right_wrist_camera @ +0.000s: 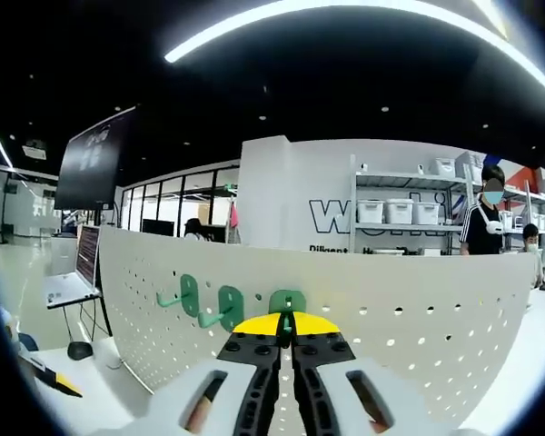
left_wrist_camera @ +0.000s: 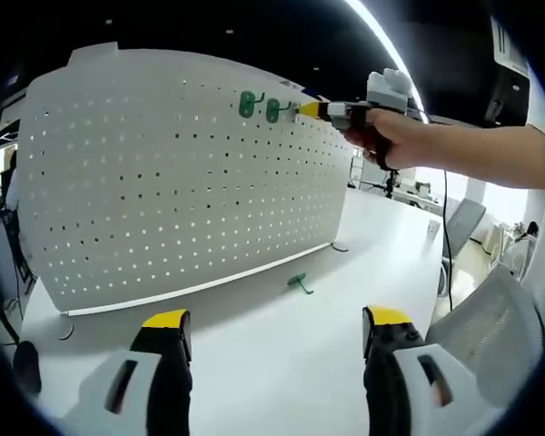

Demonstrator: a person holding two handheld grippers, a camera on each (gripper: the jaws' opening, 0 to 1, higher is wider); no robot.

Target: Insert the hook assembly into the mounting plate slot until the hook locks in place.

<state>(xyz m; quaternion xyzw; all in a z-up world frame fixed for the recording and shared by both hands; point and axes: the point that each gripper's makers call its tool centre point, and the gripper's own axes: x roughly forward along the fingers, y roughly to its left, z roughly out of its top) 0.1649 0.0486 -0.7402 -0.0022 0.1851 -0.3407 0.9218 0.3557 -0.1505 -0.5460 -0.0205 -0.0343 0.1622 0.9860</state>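
A white pegboard mounting plate (left_wrist_camera: 182,173) stands upright on the white counter (left_wrist_camera: 282,336), its face dotted with rows of small holes. In the left gripper view, the left hand-held gripper (left_wrist_camera: 277,331) hangs low over the counter with its yellow-tipped jaws wide apart and nothing between them. Beyond it, a loose green hook (left_wrist_camera: 299,283) lies on the counter just in front of the plate's lower edge. Near the plate's top edge two green hooks (left_wrist_camera: 246,104) are already seated side by side. The right hand-held gripper (left_wrist_camera: 307,110), held in a person's hand (left_wrist_camera: 391,136), reaches in from the right with its yellow tips up against the plate beside those hooks. In the right gripper view, the right hand-held gripper (right_wrist_camera: 285,324) has its jaws closed together on the green hook assembly (right_wrist_camera: 287,302), which sits pressed at the plate (right_wrist_camera: 418,318) near its upper edge. To its left two mounted hooks (right_wrist_camera: 189,295) stick out from the plate. A laptop (right_wrist_camera: 73,272) stands on the counter at the left, and shelves with white bins (right_wrist_camera: 400,211) and people stand behind.
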